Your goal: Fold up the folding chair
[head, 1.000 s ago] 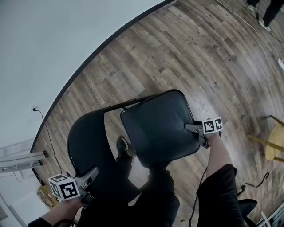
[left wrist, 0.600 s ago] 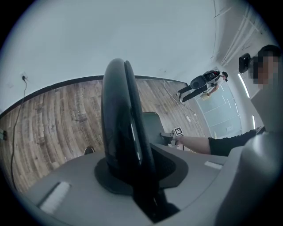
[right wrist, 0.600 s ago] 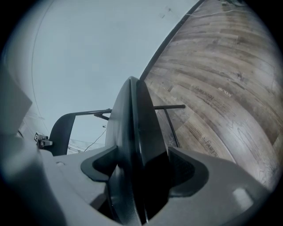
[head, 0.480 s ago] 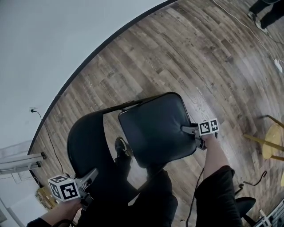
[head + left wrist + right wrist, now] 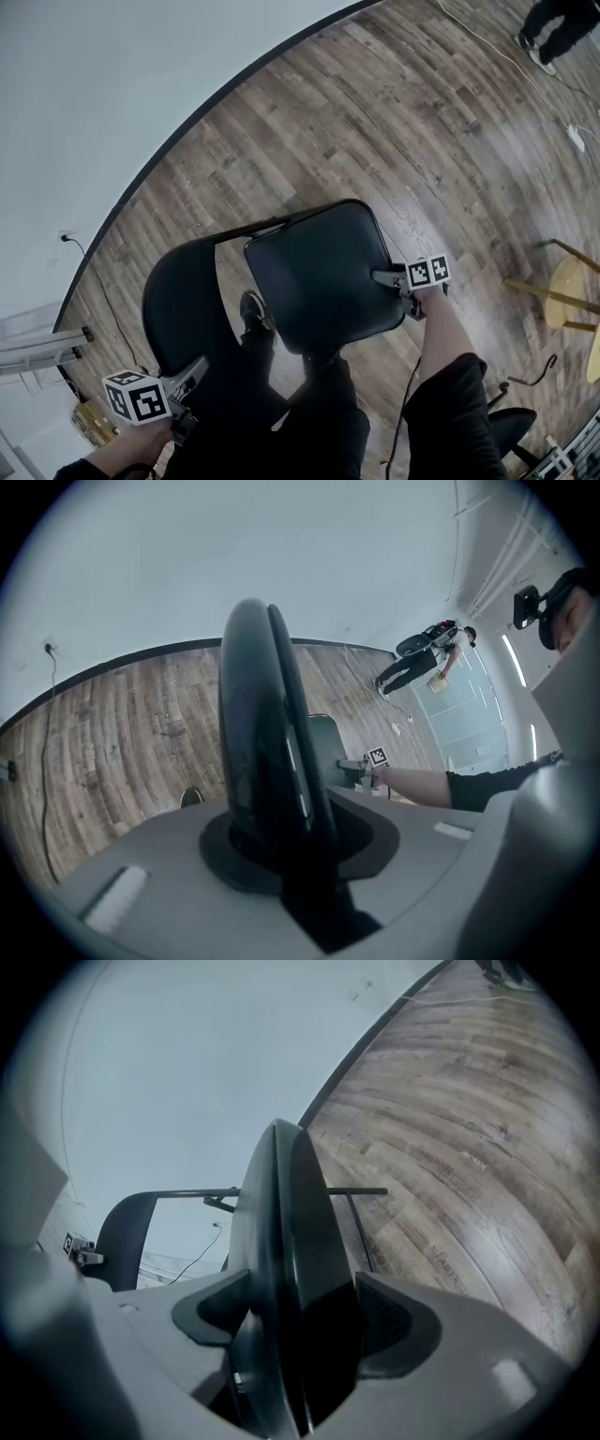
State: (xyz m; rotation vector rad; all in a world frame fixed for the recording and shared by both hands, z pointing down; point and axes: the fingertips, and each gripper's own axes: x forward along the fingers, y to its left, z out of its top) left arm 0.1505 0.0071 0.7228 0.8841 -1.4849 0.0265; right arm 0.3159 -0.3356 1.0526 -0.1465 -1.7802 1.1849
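The head view looked steeply down over the chair (image 5: 319, 281) and floor (image 5: 394, 122). Both gripper views sat close against chair edges, facing floor and wall (image 5: 112, 75); all shared the chair.

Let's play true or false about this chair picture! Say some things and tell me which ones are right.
1. The right gripper is clamped on the seat. True.
2. The left gripper holds nothing. False: it is shut on the backrest.
3. The floor is made of wooden planks. True.
4. The seat is red. False: it is black.
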